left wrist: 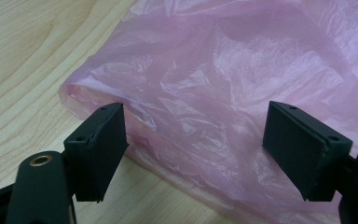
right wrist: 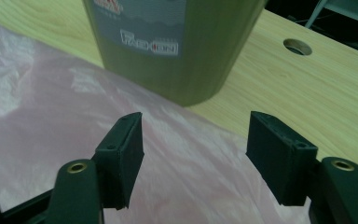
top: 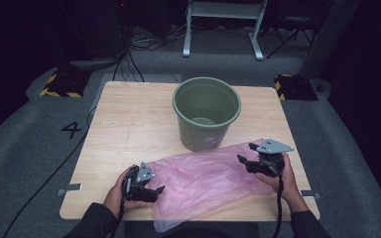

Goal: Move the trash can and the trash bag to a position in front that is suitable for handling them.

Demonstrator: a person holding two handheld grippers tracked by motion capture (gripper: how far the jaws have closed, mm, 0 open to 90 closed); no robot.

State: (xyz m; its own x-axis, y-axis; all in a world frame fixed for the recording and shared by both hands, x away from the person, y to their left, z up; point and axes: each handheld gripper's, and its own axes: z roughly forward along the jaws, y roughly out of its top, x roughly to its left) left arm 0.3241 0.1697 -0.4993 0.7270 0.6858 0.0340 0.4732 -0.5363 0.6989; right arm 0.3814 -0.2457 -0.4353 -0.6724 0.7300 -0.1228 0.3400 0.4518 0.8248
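Where the pink plastic bag lies flat across the near desk, left claw gapes open at its left edge, right claw open, seemingly just above its right end, green bucket beyond.

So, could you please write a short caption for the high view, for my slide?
A person holds open tongs at each end of a pink plastic bag lying before a green bucket on a wooden table.
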